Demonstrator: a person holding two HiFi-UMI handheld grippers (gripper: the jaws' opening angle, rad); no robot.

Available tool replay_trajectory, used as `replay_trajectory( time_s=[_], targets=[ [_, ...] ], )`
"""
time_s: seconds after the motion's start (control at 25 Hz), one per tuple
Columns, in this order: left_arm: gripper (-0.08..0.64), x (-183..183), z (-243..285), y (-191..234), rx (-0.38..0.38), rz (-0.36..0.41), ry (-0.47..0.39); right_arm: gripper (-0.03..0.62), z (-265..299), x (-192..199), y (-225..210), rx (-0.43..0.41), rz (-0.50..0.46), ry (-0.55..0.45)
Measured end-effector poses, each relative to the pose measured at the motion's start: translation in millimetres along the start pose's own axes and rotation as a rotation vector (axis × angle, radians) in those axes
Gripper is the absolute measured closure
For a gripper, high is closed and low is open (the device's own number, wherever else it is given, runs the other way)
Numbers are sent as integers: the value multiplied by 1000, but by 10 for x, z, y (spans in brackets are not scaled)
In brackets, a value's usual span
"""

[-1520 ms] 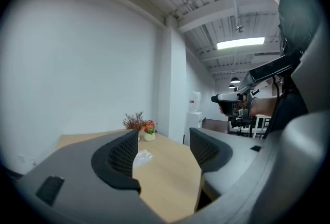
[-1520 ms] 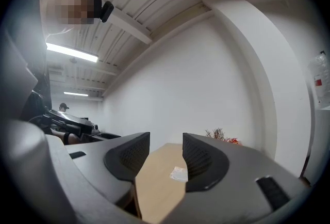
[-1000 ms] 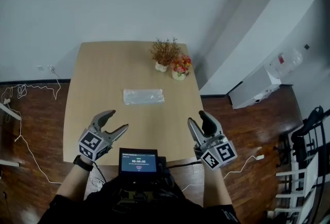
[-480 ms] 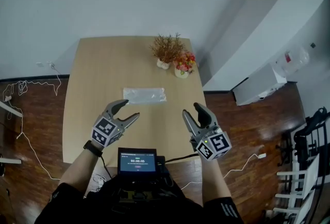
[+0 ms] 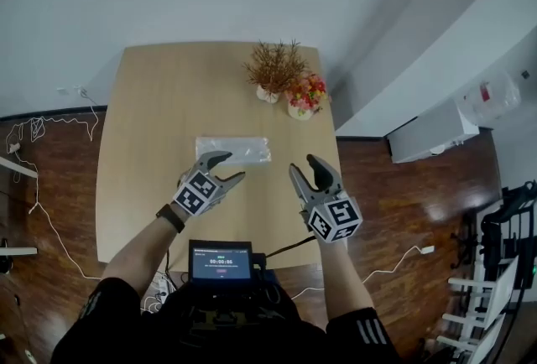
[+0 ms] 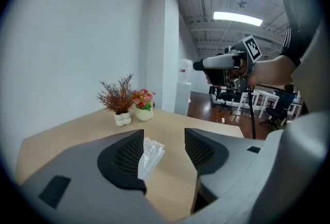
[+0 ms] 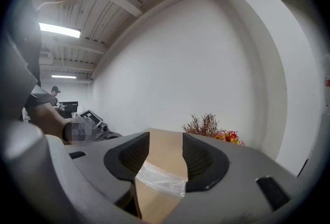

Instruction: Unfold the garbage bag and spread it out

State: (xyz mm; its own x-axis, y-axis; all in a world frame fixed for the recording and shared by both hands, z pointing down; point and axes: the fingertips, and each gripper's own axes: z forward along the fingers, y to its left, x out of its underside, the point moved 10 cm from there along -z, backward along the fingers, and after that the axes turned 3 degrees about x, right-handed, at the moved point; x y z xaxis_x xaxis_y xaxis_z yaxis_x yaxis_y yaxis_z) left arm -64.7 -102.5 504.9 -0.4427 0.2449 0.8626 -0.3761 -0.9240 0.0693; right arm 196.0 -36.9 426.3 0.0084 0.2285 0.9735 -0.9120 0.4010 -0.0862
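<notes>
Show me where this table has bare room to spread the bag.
Bare: the light wooden table's left side, left of the folded clear plastic bag, and the stretch between the bag and the far edge. Crowded: the far right corner, with the dried brown plant in a white pot beside the red-flower pot.

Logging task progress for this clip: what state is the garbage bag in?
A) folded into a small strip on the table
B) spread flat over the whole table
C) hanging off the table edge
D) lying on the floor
A: the garbage bag lies as a compact folded strip near the middle of the table.
</notes>
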Motion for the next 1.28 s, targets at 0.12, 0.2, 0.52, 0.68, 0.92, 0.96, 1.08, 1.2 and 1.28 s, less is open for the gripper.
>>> replay_trajectory(
  time_s=[0.12, 0.2, 0.52, 0.68, 0.92, 0.96, 1.08, 1.2, 1.28],
  targets=[
    [332, 78, 320, 66, 19, -12, 57, 387, 154, 148, -89, -12, 27, 36],
    [346, 145, 539, 126, 21, -27, 97, 387, 252, 266, -126, -28, 38, 51],
    [393, 410, 1436, 282, 25, -63, 242, 394, 584, 730, -333, -26, 64, 140],
    [393, 539, 1723, 365, 22, -65, 310, 394, 725, 982, -442, -38, 60, 201],
    [419, 725, 2012, 397, 19, -43, 384, 394, 878, 1270, -539, -51, 77, 264],
    [427, 755, 2052, 389, 16, -36, 392, 394, 892, 1302, -546, -54, 84, 269],
    [433, 826, 2165, 370, 13, -32, 414, 394, 921, 1368, -554, -61, 92, 283],
    [443, 919, 2243, 363, 26, -53, 441, 394, 937, 1407, -546, -66, 97, 287],
    [446, 956, 2264, 371, 26, -78, 443, 394, 944, 1432, -539, -72, 99, 291]
  ],
)
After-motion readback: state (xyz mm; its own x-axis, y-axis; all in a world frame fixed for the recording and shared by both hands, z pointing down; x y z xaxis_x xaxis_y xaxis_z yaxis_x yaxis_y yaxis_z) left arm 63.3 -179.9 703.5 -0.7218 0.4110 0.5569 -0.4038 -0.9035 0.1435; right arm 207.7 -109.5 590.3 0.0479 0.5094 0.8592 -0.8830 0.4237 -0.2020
